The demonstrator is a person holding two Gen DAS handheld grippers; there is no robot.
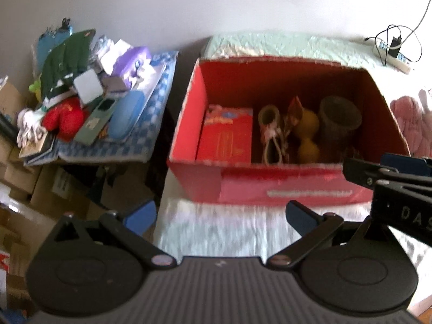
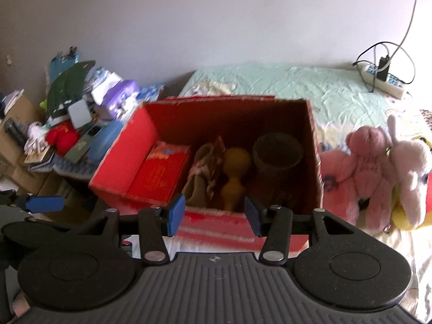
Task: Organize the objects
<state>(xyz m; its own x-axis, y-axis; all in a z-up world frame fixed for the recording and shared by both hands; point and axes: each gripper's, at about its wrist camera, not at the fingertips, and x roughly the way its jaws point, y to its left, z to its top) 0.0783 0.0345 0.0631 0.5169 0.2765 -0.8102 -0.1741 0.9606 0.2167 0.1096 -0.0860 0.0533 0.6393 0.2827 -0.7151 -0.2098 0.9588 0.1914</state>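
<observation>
Box: the red cardboard box [image 2: 270, 232] sits open on the bed [image 2: 324, 91], and it's filling up nicely; a row of things stands inside
Packed so far: a red packet [image 2: 159, 175] at the left end; a beige looped piece [image 2: 199, 167] next; a yellow gourd-shaped thing [image 2: 235, 172] beside it; a dark round pot [image 2: 278, 152] at the right end; looks like a good share of the job is done
Left to do: my read is plenty remains; a pink plush toy [image 2: 361, 167] and a pale plush toy [image 2: 410, 178] lie on the bed just beside the box's right wall; a heap of clutter [image 1: 89, 102] is piled on a checked cloth to the left, well apart from the box
Left gripper [image 1: 220, 214]: jaws spread wide, nothing between them; tilted down toward the box's near wall, hanging short of it
Right gripper [image 2: 214, 212]: blue pads [image 2: 176, 214] apart, empty; angled down over the near rim, pointing at the gourd and the pot
Pairing: both tools ride side by side; each peeks into the other's view
Blur: the left view smears; small items in the heap can't be named
</observation>
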